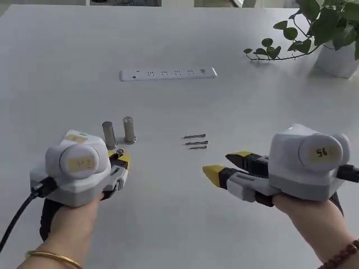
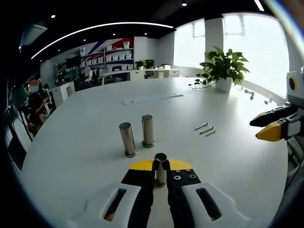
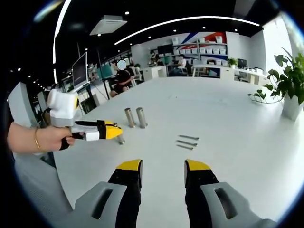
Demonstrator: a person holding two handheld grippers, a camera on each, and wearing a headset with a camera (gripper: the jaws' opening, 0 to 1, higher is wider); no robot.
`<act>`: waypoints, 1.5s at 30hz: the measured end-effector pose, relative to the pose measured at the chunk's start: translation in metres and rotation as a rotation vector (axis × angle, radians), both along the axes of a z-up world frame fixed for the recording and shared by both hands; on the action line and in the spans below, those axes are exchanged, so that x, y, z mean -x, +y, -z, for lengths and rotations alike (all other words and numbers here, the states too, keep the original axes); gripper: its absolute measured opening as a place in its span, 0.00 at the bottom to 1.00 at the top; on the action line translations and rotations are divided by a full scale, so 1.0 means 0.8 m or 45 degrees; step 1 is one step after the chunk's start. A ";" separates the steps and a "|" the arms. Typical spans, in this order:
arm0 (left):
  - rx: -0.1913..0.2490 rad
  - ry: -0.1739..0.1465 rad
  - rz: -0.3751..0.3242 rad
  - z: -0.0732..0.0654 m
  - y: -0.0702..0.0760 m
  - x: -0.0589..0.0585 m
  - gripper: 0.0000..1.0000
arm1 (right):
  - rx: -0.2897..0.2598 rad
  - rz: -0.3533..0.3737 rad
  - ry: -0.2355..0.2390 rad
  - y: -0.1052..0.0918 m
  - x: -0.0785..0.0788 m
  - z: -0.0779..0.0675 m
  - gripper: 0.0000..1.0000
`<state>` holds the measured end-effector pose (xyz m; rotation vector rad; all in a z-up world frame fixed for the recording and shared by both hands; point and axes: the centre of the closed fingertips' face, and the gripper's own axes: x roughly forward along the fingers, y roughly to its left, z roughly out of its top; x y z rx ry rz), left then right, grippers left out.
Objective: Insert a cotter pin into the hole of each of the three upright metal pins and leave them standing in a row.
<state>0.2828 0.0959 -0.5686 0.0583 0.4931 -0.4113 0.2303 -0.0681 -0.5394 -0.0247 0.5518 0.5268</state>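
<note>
My left gripper (image 1: 120,161), at the lower left of the head view, has its jaws clamped on one metal pin (image 2: 160,164), which stands upright between the yellow tips. I cannot tell whether its base touches the worktop (image 1: 168,213). The other two pins (image 2: 137,135) stand side by side just beyond it, near the middle of the left gripper view. My right gripper (image 3: 163,168) hangs at the lower right of the head view with its jaws apart and nothing between them. The three cotter pins (image 1: 196,141) lie in a small stack of parallel lines at the centre of that view, well apart from the pins and just above my right tips. As I judge it, the step in hand is picking up the first cotter pin. I should bring the right jaws down across the nearest one, close near its looped end so the legs stick out free, and lift it without nudging the two beside it. Meanwhile the left jaws should stay firm and level, with the cross hole turned toward the right side of the frame. I cannot make out that hole here.
</note>
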 end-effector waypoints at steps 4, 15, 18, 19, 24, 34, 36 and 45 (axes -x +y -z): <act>0.019 0.005 -0.039 0.001 -0.001 0.007 0.07 | -0.017 -0.001 -0.009 0.001 0.002 -0.004 0.32; -0.019 -0.015 -0.075 0.002 -0.001 0.015 0.07 | -0.021 -0.008 -0.004 0.001 0.011 -0.001 0.32; -0.027 -0.025 -0.070 0.002 -0.002 0.013 0.07 | -0.016 -0.011 0.004 0.000 0.012 0.001 0.32; -0.031 -0.028 -0.071 0.002 -0.002 0.012 0.07 | -0.015 -0.012 0.005 0.000 0.012 0.001 0.33; -0.035 -0.018 -0.077 0.004 -0.002 0.011 0.09 | -0.013 -0.010 0.004 -0.002 0.010 0.001 0.33; -0.063 -0.015 -0.053 0.003 0.000 0.016 0.25 | 0.023 -0.039 -0.002 -0.002 0.007 0.001 0.34; -0.061 -0.012 -0.040 0.000 0.001 0.021 0.27 | 0.045 -0.059 -0.007 -0.001 0.004 -0.001 0.34; -0.100 -0.048 0.051 -0.016 0.005 0.042 0.47 | 0.226 -0.245 -0.013 -0.004 -0.023 0.000 0.34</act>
